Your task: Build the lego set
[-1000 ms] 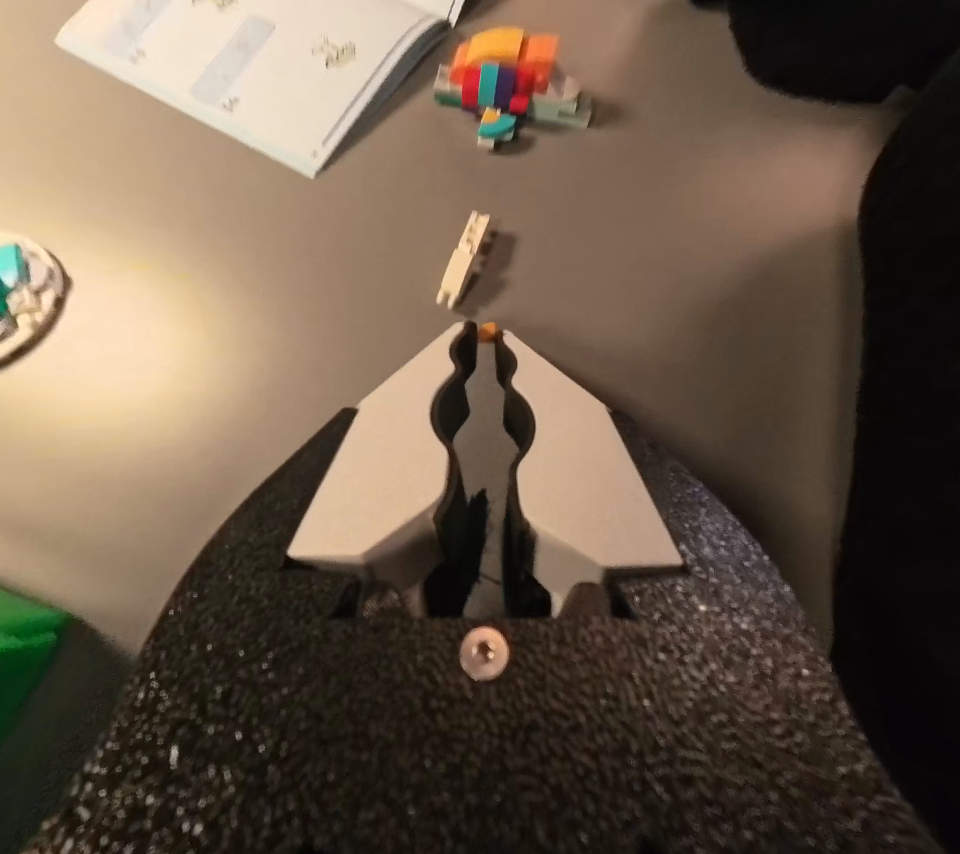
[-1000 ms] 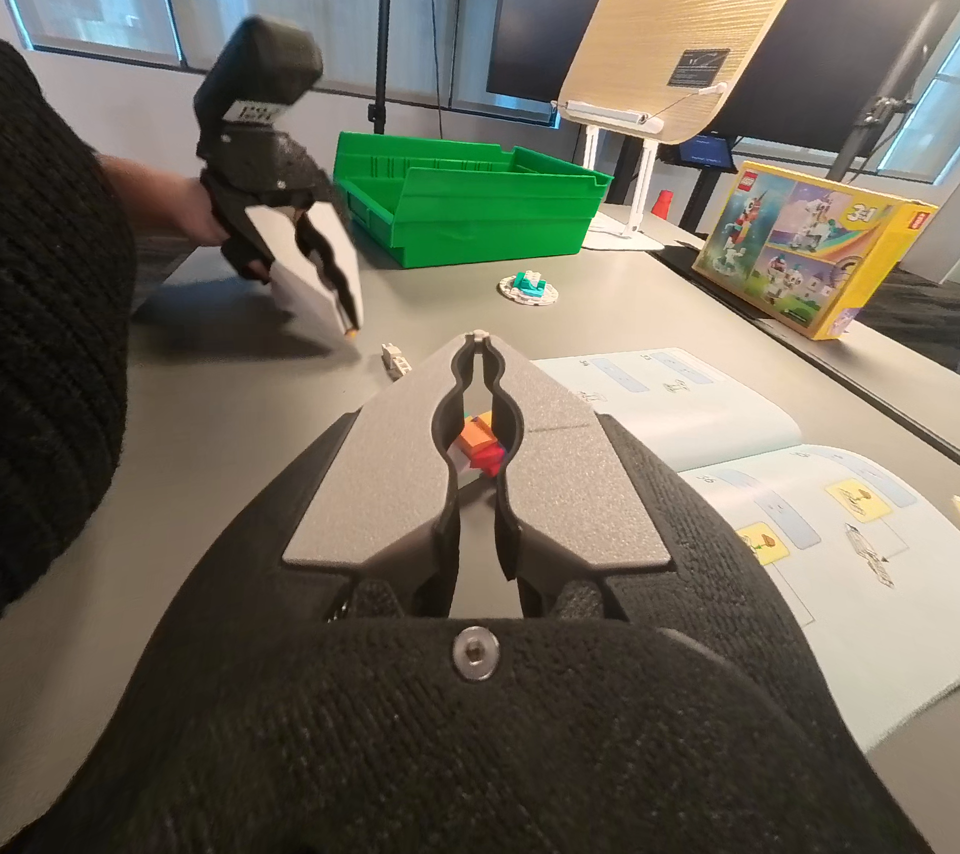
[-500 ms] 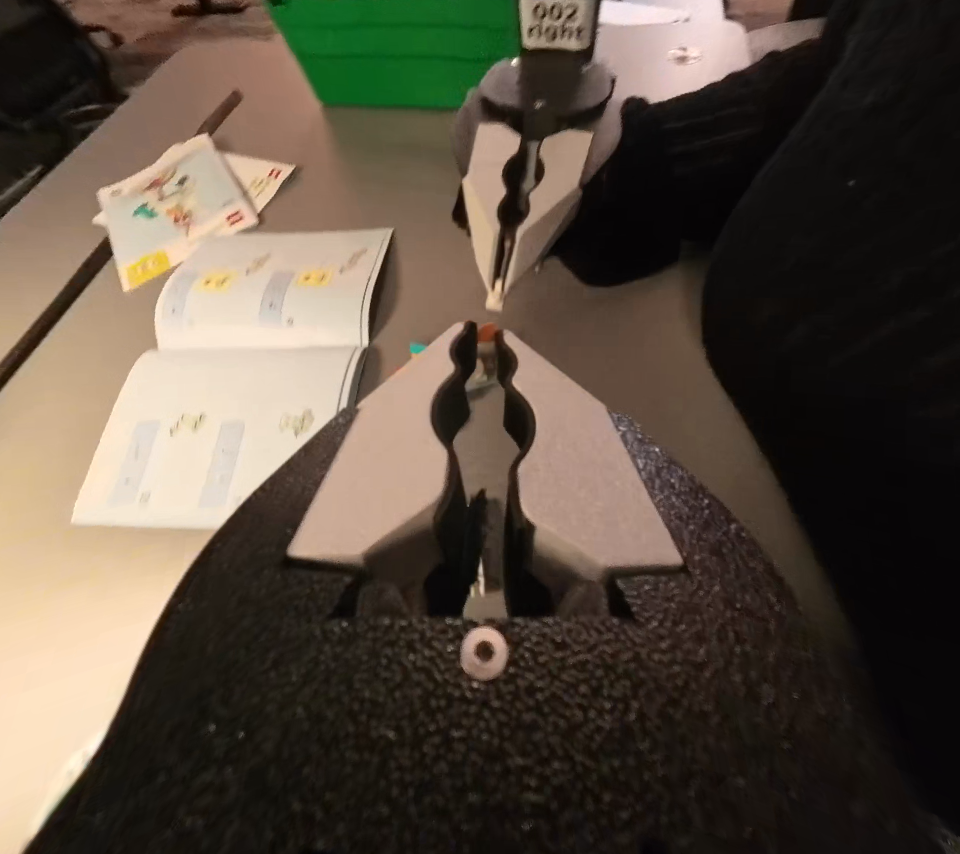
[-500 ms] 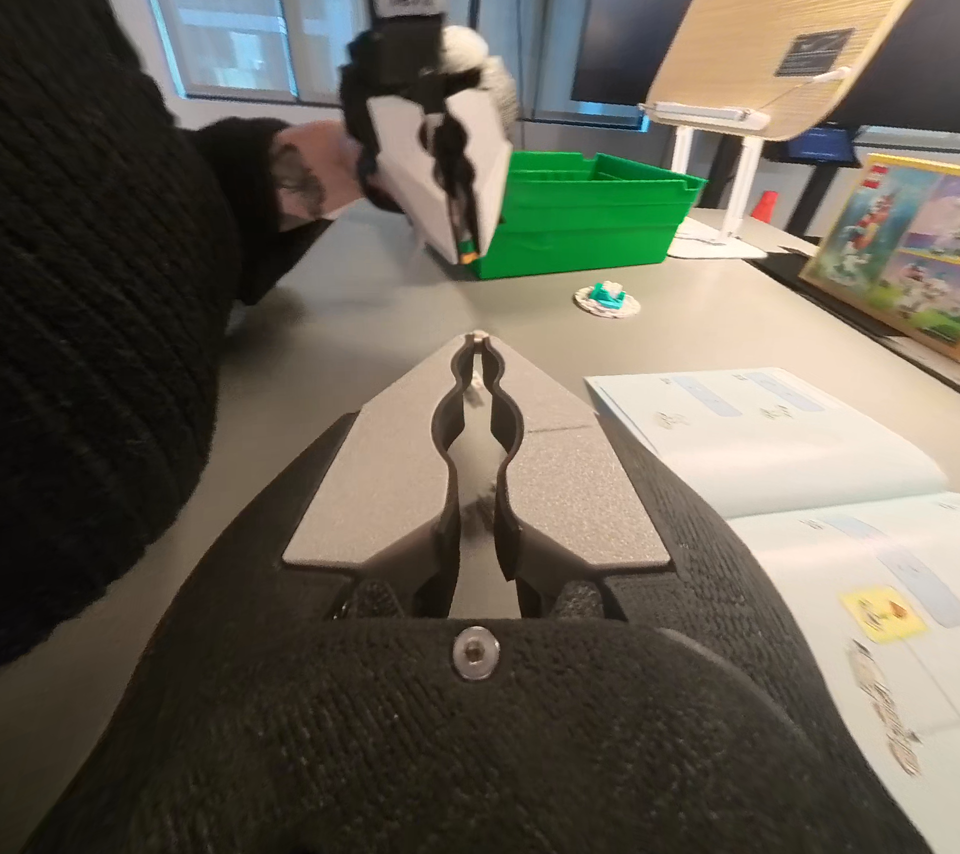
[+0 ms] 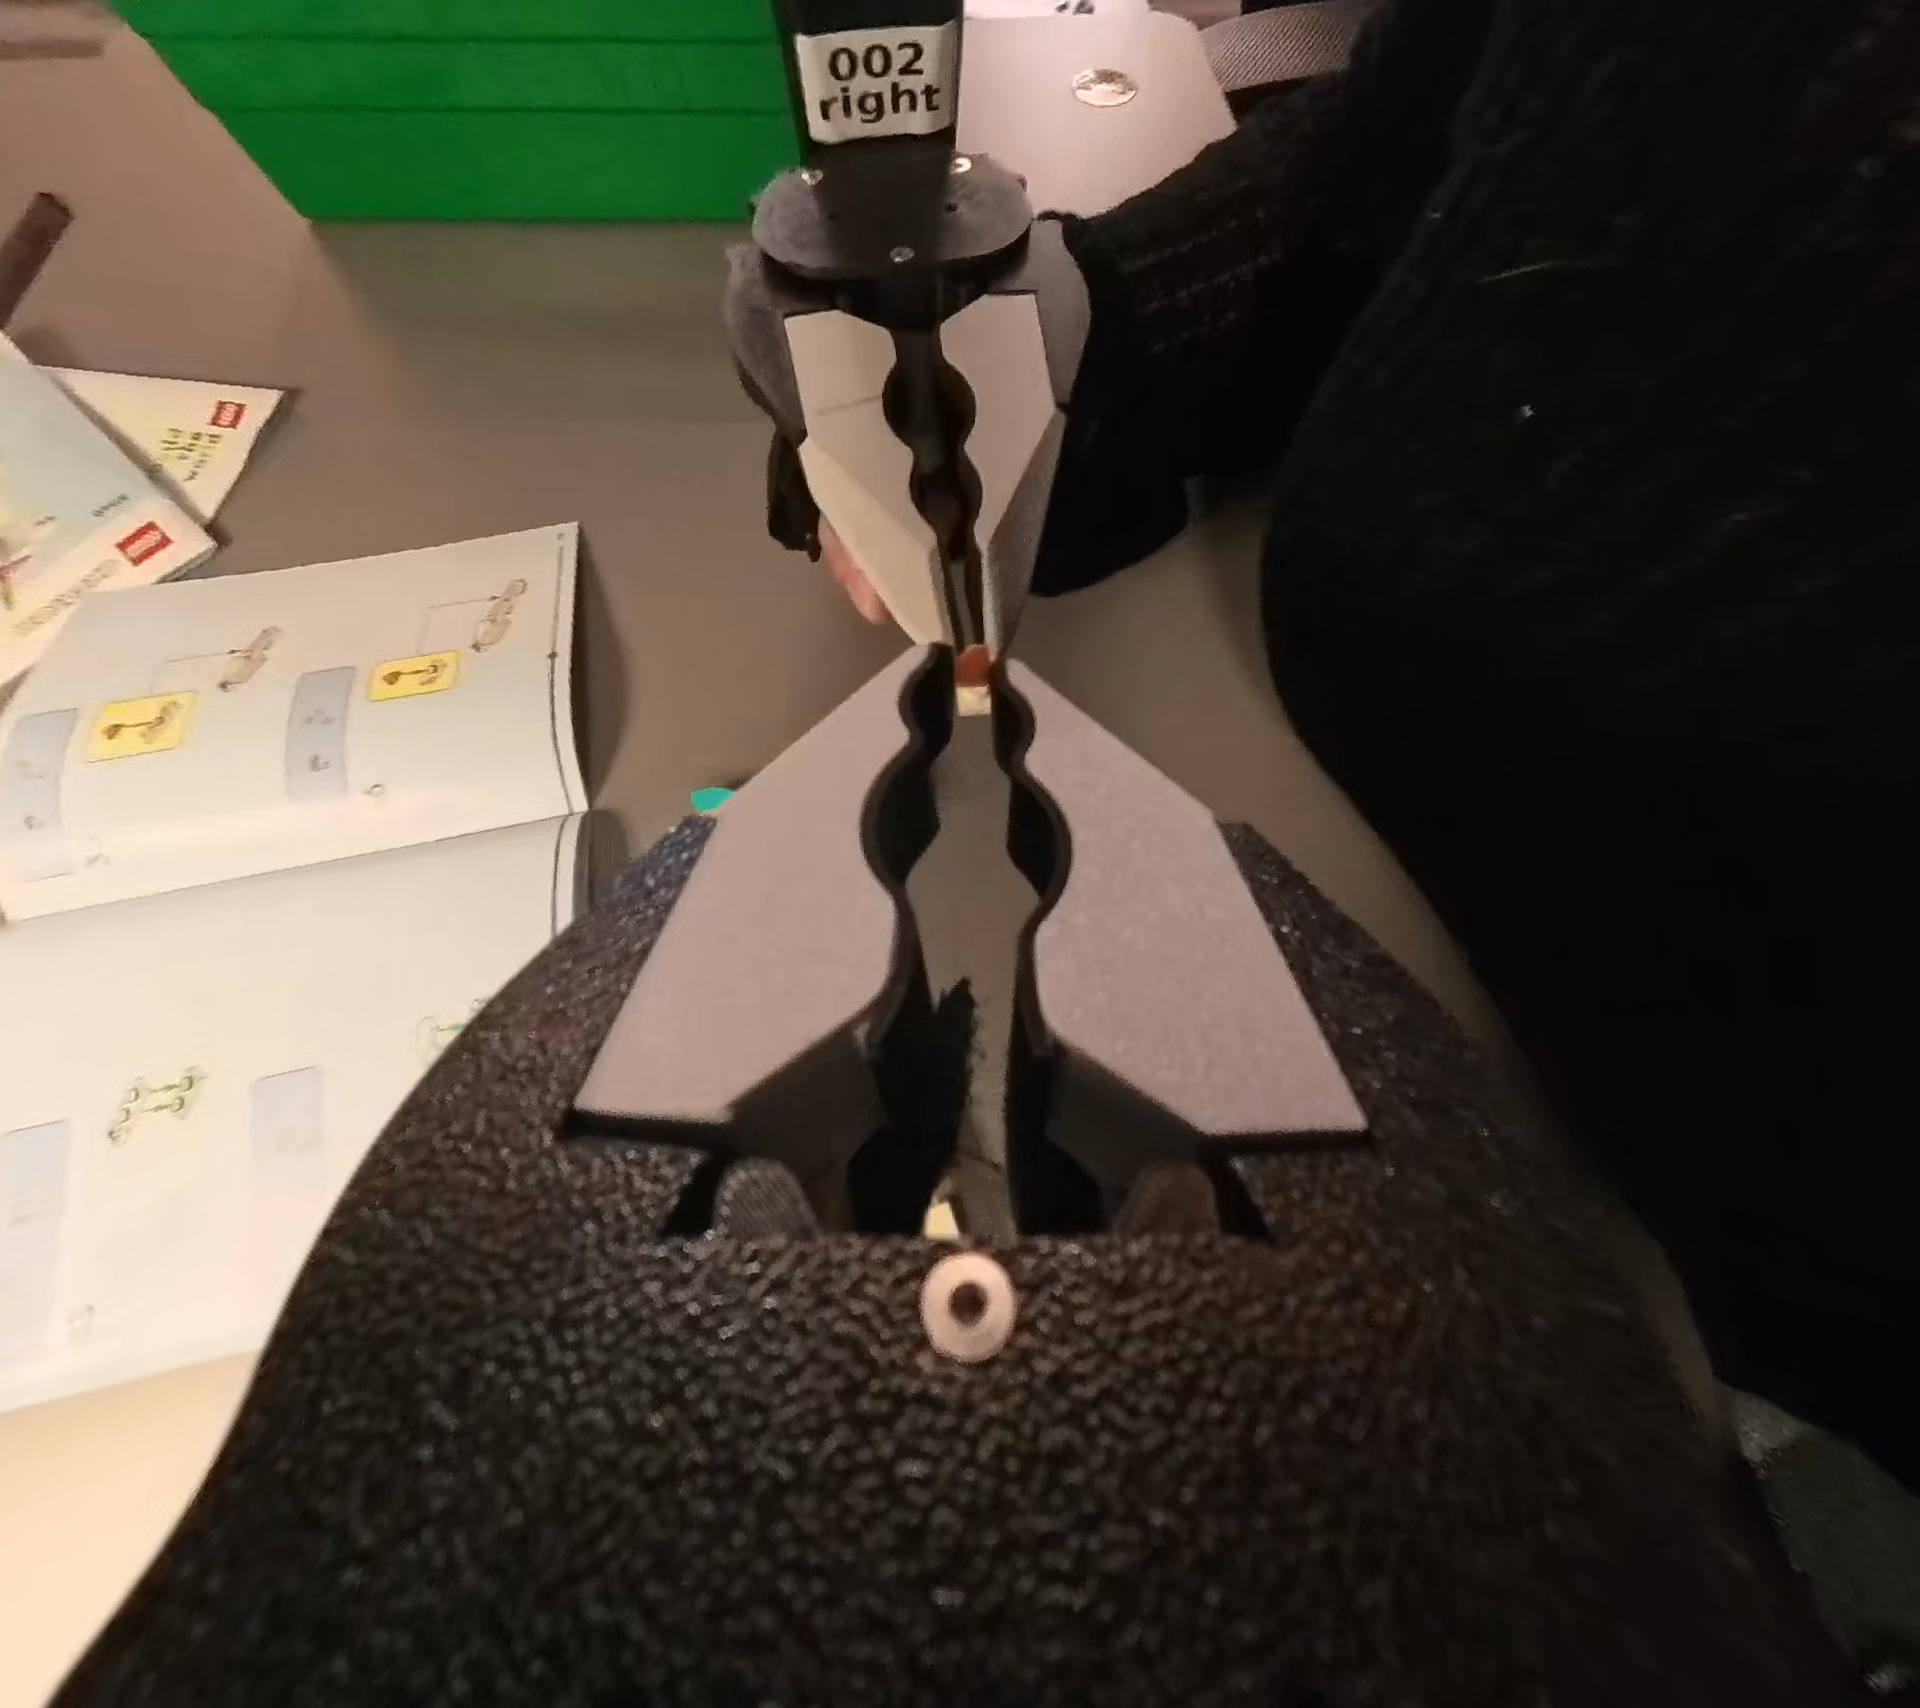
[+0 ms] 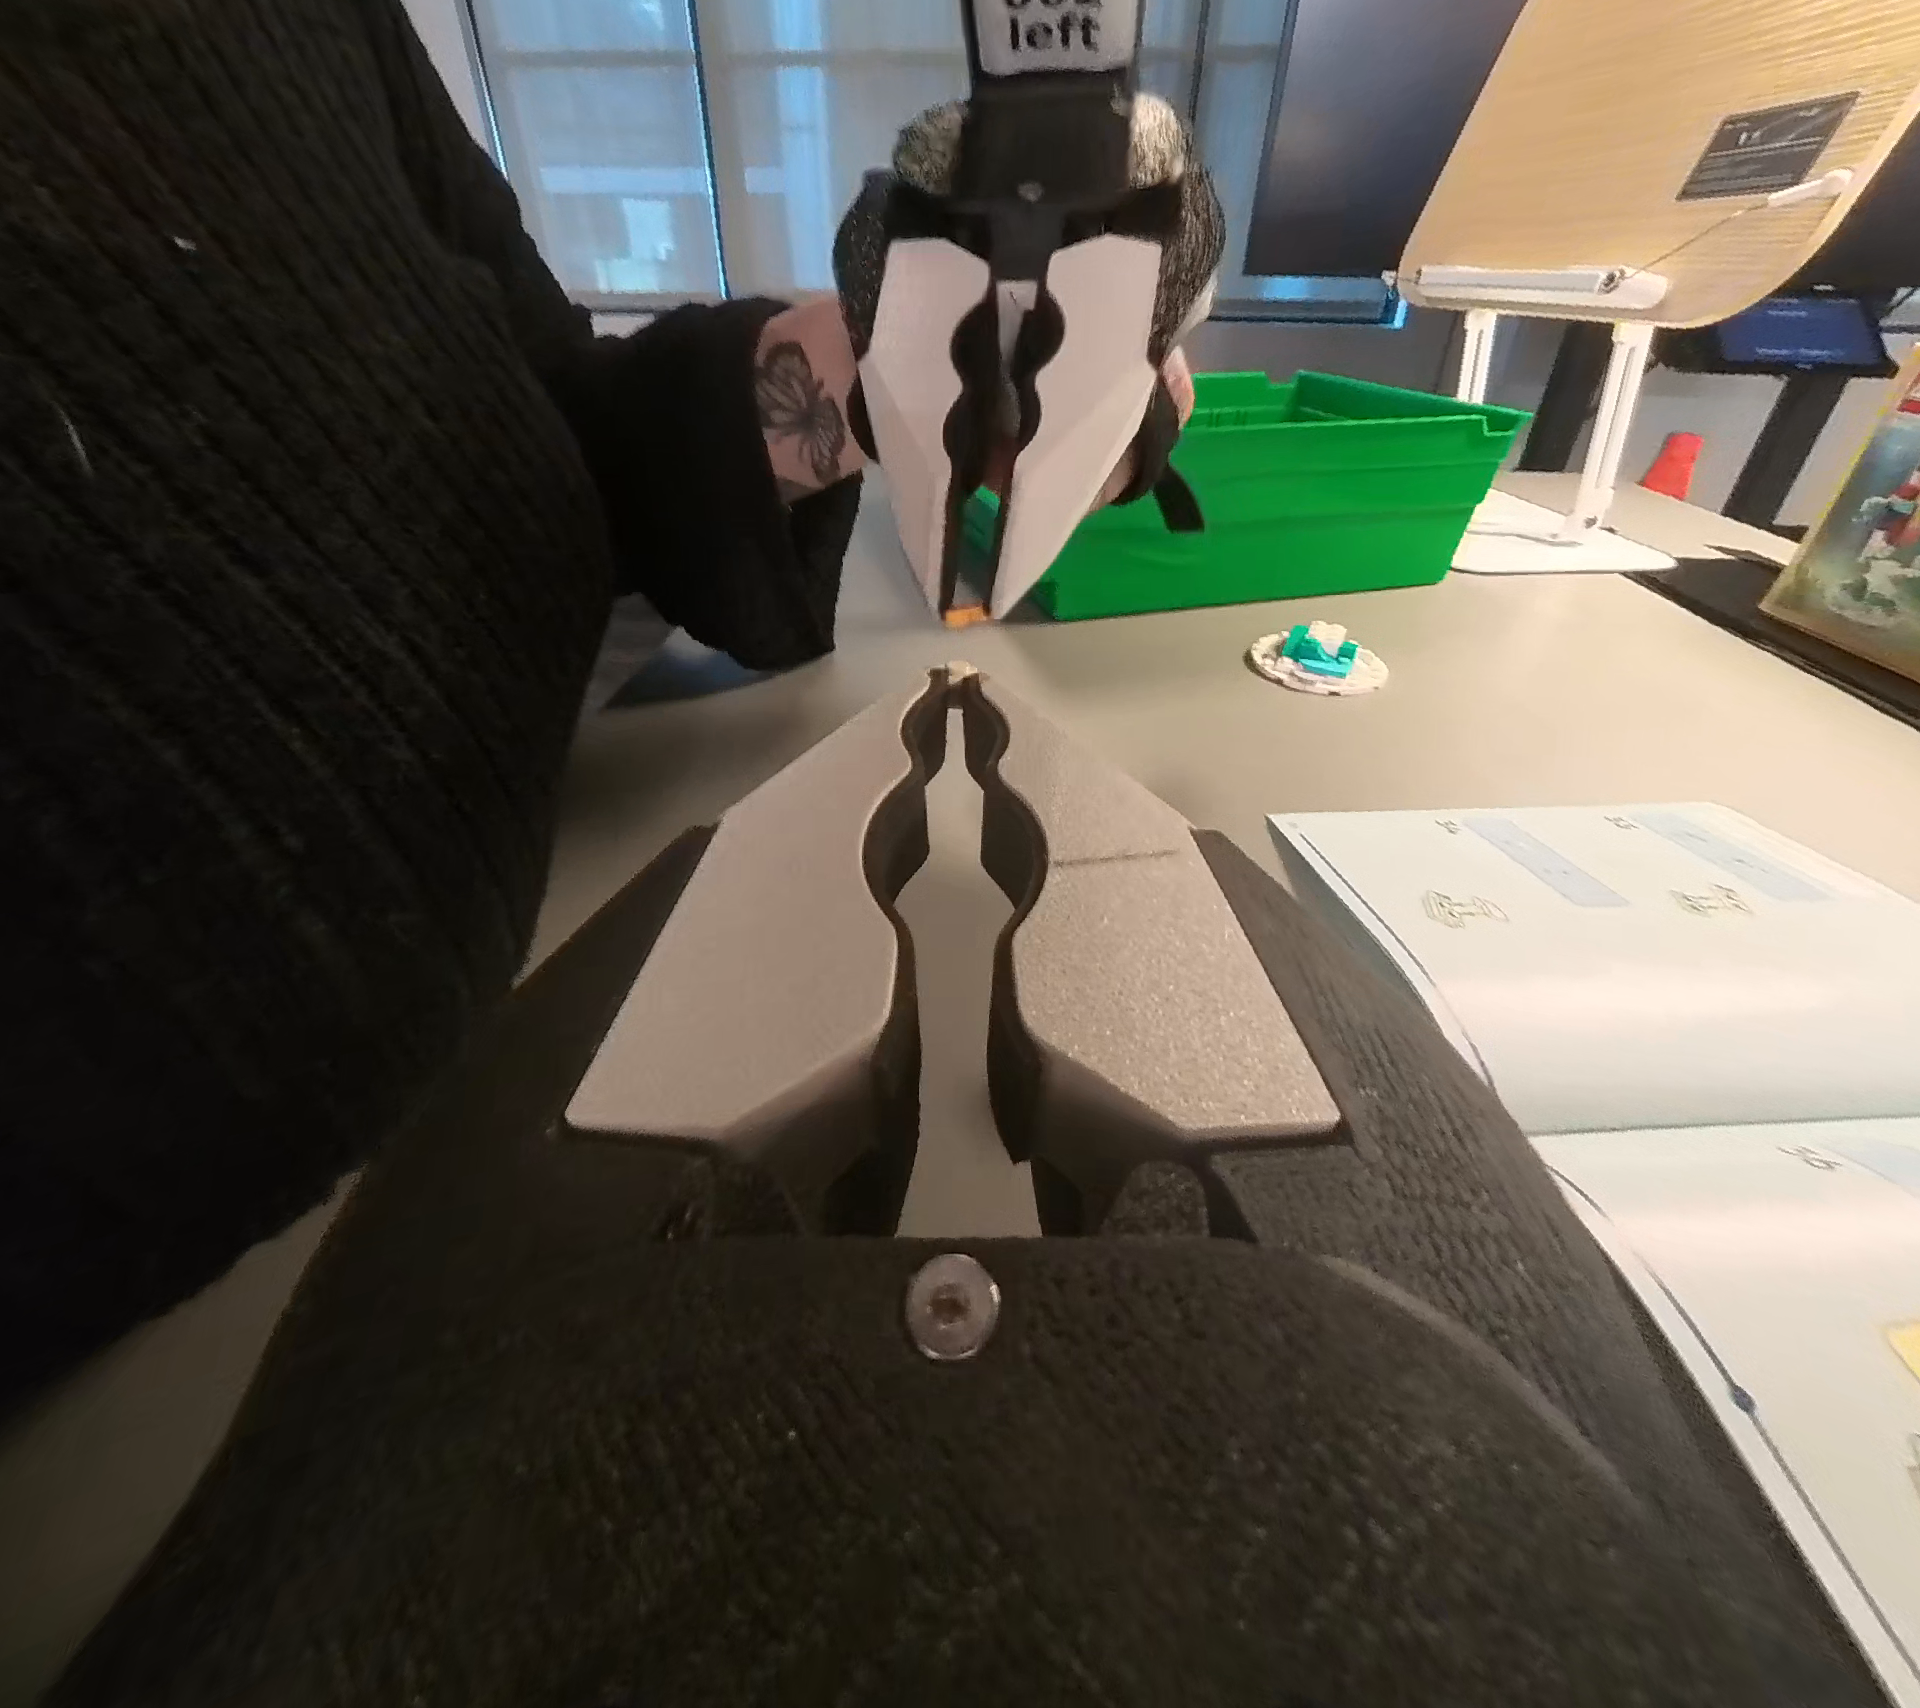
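- Two grippers meet tip to tip above the grey table (image 6: 1507,723): the left gripper (image 5: 961,671) has its fingers narrowed onto a small orange piece (image 5: 974,666), and the right gripper (image 6: 956,673) pinches a small cream piece (image 6: 954,671) at its very tips.
- Between the two sets of fingertips only a slight gap shows in the right wrist view; in the left wrist view the pieces look to be touching.
- Each piece is held by its edge alone, so a push slightly off line would likely twist one loose and drop it to the table below.
- Beyond the left fingers sit a green bin (image 6: 1299,505) and a small teal sub-build (image 6: 1317,656); an open instruction booklet (image 6: 1621,952) lies beside the right fingers.
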Available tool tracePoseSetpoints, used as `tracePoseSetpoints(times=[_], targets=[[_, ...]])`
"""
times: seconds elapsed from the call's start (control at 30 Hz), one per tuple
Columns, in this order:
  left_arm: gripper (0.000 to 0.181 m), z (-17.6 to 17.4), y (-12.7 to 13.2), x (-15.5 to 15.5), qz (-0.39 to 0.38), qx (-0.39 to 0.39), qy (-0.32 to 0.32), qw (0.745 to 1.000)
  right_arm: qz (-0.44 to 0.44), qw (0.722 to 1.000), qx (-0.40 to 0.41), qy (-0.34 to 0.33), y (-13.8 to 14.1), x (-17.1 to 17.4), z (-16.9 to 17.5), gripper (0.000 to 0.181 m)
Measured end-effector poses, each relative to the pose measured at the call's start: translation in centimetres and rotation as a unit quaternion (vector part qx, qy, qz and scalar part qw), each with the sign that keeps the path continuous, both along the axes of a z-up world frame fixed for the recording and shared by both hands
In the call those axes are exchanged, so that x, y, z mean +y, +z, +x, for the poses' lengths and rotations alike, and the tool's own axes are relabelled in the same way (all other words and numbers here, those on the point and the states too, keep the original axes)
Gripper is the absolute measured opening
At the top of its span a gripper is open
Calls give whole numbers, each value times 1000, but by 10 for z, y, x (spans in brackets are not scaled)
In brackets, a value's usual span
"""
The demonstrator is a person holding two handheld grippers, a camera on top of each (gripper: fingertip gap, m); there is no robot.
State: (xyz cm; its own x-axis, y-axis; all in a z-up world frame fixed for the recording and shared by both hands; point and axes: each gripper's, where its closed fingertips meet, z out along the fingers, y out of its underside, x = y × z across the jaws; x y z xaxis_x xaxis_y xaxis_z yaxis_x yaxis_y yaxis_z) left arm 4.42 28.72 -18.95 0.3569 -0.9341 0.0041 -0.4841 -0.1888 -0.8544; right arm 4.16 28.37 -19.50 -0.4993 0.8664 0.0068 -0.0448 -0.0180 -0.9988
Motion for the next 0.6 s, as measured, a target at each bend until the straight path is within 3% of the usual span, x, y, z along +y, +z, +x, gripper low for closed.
tracePoseSetpoints(times=[0.03, 0.6], targets=[[5, 0, 0, -1, -4, 0, -3, 1000, -3, 1000, 2, 1, 1, 0, 0, 0], [5, 0, -7, -2, -27, 34, -8, 999, -1, 1000, 7, -1, 2, -3, -1, 1]])
